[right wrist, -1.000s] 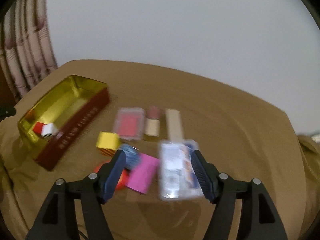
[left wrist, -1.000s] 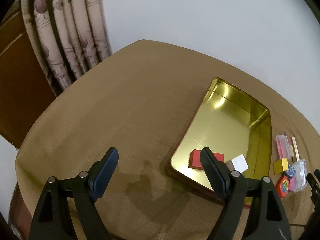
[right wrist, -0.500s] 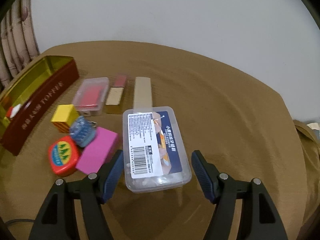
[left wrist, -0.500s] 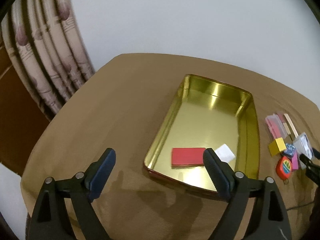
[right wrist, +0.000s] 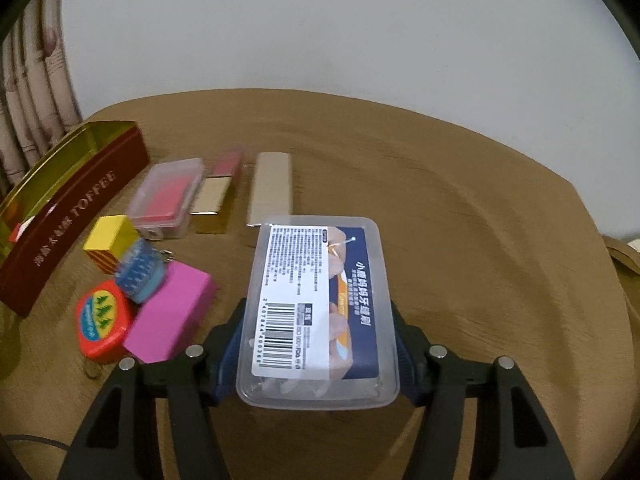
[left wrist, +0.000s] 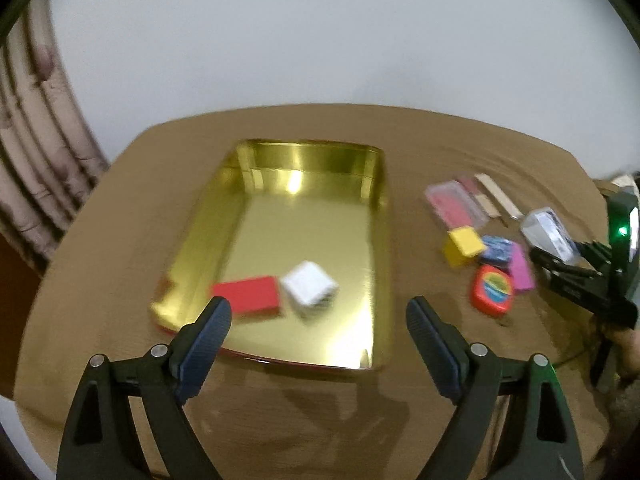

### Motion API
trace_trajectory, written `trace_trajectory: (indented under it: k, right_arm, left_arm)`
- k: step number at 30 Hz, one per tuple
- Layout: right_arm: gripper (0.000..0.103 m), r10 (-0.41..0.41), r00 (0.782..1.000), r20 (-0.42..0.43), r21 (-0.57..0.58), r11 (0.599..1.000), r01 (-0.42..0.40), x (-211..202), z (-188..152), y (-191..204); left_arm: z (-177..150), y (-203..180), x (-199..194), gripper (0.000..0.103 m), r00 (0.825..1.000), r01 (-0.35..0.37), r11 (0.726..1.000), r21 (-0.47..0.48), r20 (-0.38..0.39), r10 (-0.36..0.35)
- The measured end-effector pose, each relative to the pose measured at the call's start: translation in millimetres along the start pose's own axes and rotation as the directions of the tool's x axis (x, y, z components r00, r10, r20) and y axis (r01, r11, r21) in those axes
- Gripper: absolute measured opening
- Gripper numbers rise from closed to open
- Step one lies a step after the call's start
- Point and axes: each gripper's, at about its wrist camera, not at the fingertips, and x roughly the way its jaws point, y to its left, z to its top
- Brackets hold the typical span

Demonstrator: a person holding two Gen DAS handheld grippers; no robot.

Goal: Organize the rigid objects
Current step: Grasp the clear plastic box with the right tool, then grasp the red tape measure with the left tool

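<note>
Gold tin (left wrist: 376, 216) mirror-glossy metal inside, its outer wall dark red lacquer; clear plastic box (right wrist: 320, 312) smooth under a glossy paper label; table (right wrist: 460, 216) in matt tan cloth, finely ribbed; hand-held gripper pads (left wrist: 208, 332) ridged blue rubber on matt black plastic.

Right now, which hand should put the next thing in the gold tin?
Right. The right gripper is closing around the clear plastic box with the barcode label. The left gripper is open and empty above the shiny gold tin.
</note>
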Motion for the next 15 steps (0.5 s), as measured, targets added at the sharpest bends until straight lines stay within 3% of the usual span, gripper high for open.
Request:
trace_trajectory:
  k: [8,15]
  right_arm:
    - [0.063,-0.069,0.997,-0.019,0.101,0.992,0.07,-18.9,-27.3,-50.5]
    - [0.063,-0.087,0.996,-0.017,0.119,0.989,0.088,-27.5,-41.5,-60.2]
  left_arm:
    - [-8.5,-72.1,23.1,0.087,0.992,0.106,0.989,0.106,-0.074,-0.099]
    - [-5.0,-123.6,50.2,0.087,0.982,0.165,0.966,0.197,-0.125,-0.142]
